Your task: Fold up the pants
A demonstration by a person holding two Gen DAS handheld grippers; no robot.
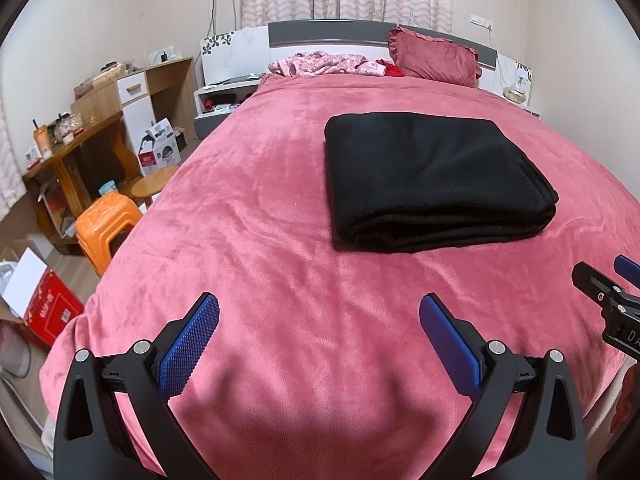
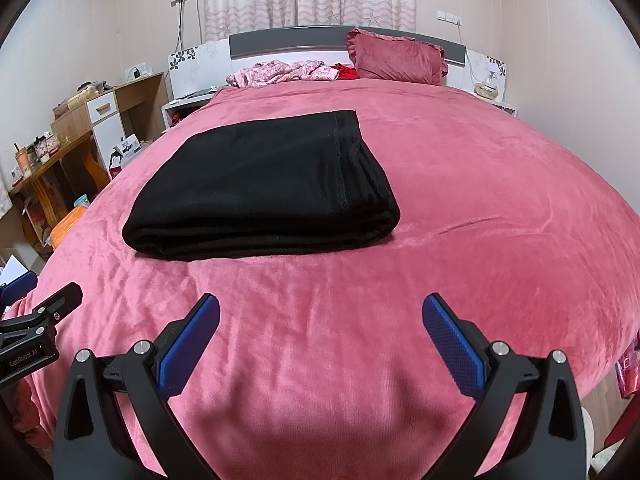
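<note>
**A:** Pants (image 1: 432, 176), black, folded into a thick flat rectangle on the pink bedspread (image 1: 260, 240), layered edge facing the near side of the bed.

**B:** And both tools are off them. The left gripper (image 1: 319, 334) has its jaws spread wide, nothing between the blue pads, hanging over bare blanket short of the bundle.

**A:** Same on the other side: the right gripper (image 2: 320, 334) gapes wide and empty.

**B:** So which way does the bundle lie?

**A:** Ahead of both. From the left wrist it sits forward and off to the right; from the right wrist, forward and off to the left. So it's between the two, long axis running across the bed.

**B:** Neither looks clearly closer. I'd call the folding done or nearly so.
</note>
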